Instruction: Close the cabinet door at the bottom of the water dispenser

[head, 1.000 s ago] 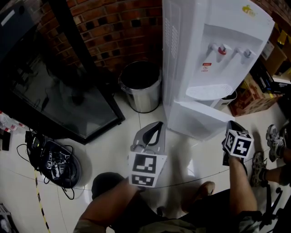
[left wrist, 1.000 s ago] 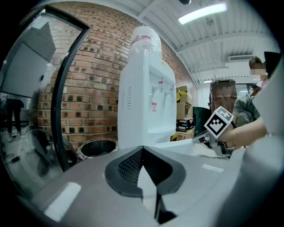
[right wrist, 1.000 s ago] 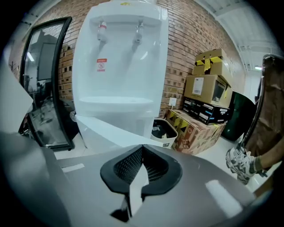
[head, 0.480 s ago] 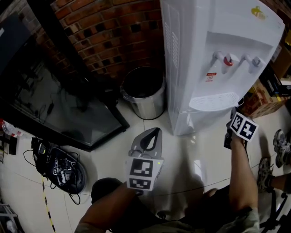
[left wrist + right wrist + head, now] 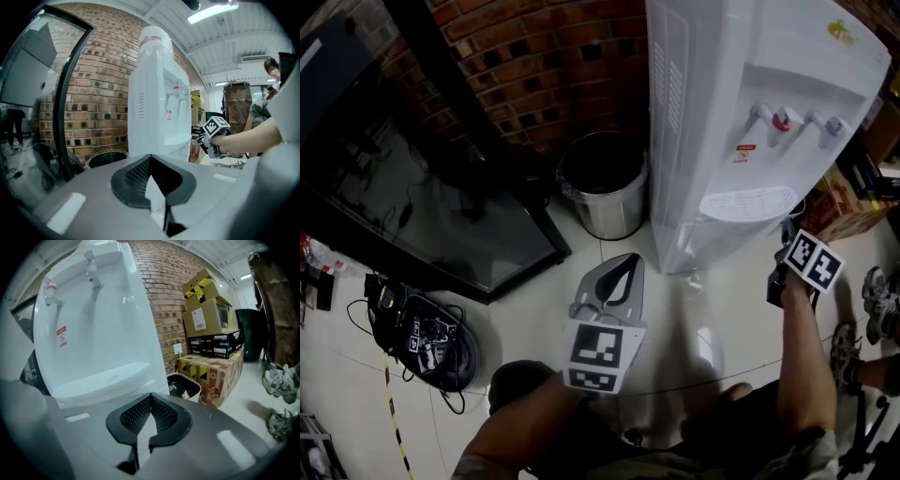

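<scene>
Cabinet door (image 5: 698,246) looks about flush with the water dispenser (image 5: 712,94)
Right gripper (image 5: 150,399), jaws pressed together and empty, beside the dispenser's base: push flat until latched

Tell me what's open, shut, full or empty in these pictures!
cabinet door: looks shut, lying flush.
left gripper: jaws shut, nothing held.
right gripper: jaws shut, nothing held.
metal bin: upright, no lid.
small white bin: open top, rubbish inside.

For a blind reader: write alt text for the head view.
A water dispenser stands by a brick wall, its bottom door apparently shut. The right gripper is near its lower front; the left gripper hangs before a metal bin.
</scene>
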`<state>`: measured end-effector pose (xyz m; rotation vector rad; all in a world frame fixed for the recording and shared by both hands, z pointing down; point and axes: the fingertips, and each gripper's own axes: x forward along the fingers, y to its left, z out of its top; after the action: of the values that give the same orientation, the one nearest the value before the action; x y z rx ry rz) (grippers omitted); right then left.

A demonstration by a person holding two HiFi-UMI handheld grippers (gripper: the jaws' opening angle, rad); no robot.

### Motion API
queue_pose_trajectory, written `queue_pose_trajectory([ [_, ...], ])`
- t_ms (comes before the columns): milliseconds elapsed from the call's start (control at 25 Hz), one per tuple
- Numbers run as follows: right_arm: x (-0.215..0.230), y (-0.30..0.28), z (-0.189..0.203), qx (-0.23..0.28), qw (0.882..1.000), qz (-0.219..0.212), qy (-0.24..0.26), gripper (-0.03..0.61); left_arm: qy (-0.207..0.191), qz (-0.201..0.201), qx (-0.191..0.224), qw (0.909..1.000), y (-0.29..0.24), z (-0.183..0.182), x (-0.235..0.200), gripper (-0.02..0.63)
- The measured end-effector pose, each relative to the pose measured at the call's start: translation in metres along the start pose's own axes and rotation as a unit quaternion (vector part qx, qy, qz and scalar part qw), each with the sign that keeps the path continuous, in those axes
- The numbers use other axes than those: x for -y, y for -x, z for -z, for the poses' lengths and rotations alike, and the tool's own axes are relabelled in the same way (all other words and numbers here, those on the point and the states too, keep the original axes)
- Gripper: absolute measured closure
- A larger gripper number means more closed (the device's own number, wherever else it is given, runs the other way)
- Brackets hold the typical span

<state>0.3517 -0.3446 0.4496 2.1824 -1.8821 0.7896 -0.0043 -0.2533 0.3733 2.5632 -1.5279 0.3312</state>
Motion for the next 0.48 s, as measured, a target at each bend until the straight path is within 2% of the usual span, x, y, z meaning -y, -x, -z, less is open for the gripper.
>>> queue_pose_trajectory([
  [240, -0.046, 0.087, -0.04, 0.072, 0.994, -0.03, 0.071, 0.578, 0.025, 0.008, 0.036, 0.999, 0.026, -0.021, 0.009, 0.614],
  [320, -0.066, 0.118, -0.048, 0.096, 0.989, -0.046, 0.104, 0.578, 0.035, 0.015, 0.051, 0.998, 0.04, -0.03, 0.018, 0.613],
  [480, -0.105, 0.182, -0.045, 0.129, 0.977, -0.09, 0.146, 0.578, 0.027, 0.032, 0.078, 0.9961, 0.081, -0.051, 0.04, 0.612],
])
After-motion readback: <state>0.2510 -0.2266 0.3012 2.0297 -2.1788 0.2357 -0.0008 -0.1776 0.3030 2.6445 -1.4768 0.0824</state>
